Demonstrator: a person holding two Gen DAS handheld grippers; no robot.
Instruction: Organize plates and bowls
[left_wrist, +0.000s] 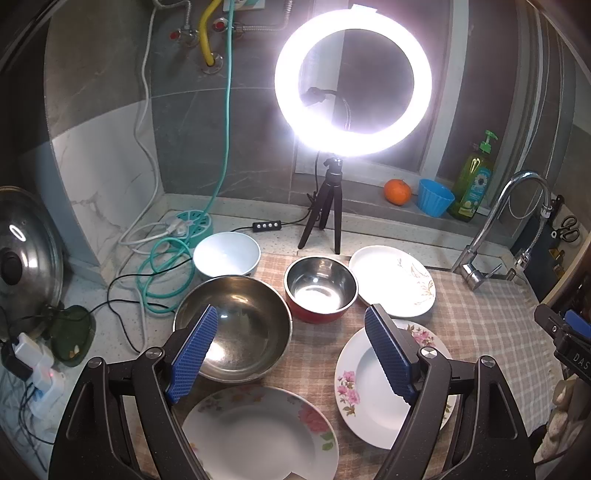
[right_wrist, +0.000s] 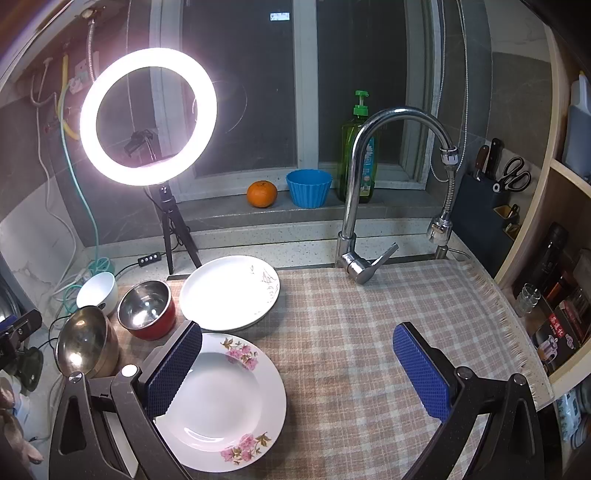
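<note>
A: What did my left camera catch that the right missed?

B: A third plate (left_wrist: 258, 435), bottom edge, partly cut off. The left gripper (left_wrist: 291, 354) hung over the steel bowl (left_wrist: 232, 328), fingers apart, empty.

A: And my right?

B: The right gripper (right_wrist: 299, 365) was spread too, holding nothing, above the checked cloth (right_wrist: 369, 314) on the tabletop, by the pink-flowered plate (right_wrist: 225, 402). The white bowl (right_wrist: 98, 291) was half hidden.
</note>
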